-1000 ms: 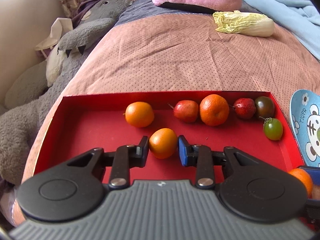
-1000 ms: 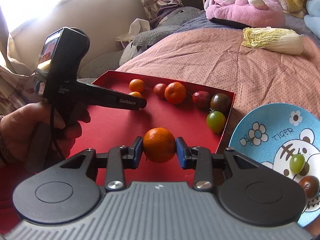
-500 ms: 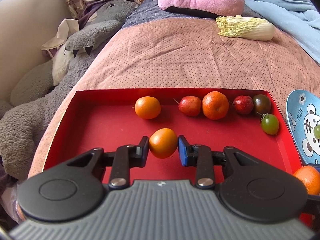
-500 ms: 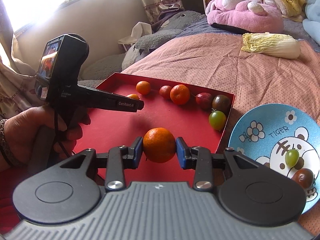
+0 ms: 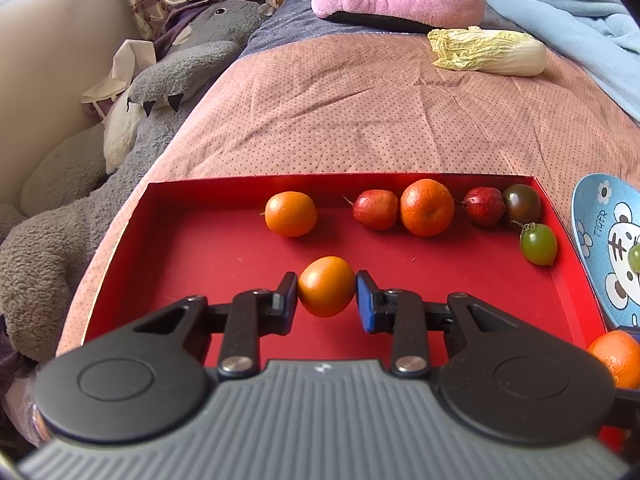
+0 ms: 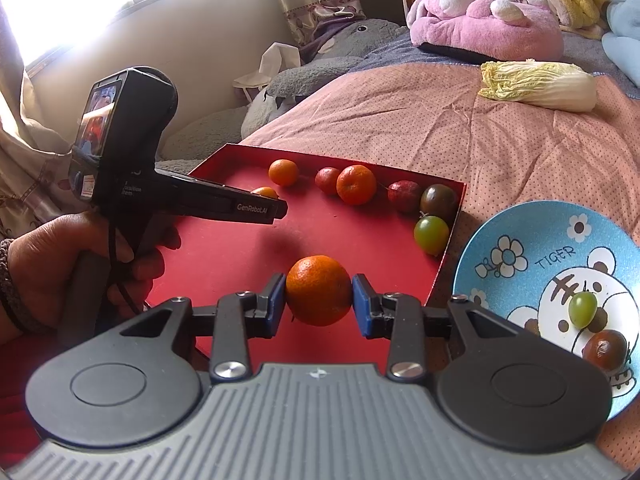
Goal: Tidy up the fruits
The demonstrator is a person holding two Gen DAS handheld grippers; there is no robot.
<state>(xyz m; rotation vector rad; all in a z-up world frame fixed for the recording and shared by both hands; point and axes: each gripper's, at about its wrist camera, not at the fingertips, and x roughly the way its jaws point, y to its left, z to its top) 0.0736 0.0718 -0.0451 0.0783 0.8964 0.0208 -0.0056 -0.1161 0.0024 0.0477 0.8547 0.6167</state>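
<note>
Both tongs are holding fruit. Left gripper (image 5: pixel 327 289) is closed on a small orange (image 5: pixel 327 286), its pads pressing both sides, above the middle of the red tray (image 5: pixel 224 248). Right gripper (image 6: pixel 319 294) clamps a bigger orange (image 6: pixel 319 290) above the near right part of the tray, close to the edge that faces the blue plate (image 6: pixel 520 240). A hand (image 6: pixel 60 272) holds the left tool from the left side of the tray.

Along the far wall of the tray lies a row: one orange (image 5: pixel 291 214), a red fruit (image 5: pixel 376 209), a large orange (image 5: pixel 427 207), another red fruit (image 5: pixel 484 206) and a dark tomato (image 5: pixel 522 202). A green tomato (image 5: pixel 538 244) sits just in front of the dark one, near the right wall. On the plate, right of the tray, there are already a green grape (image 6: pixel 583 309) and a brown fruit (image 6: pixel 604 350).

I think the sorting is only started. Two pieces are on the plate, two oranges are in the air, and six fruits wait in the tray. Where the oranges should go I cannot tell.

A cabbage (image 5: pixel 488 53) lies on the bed beyond the tray, well apart.
</note>
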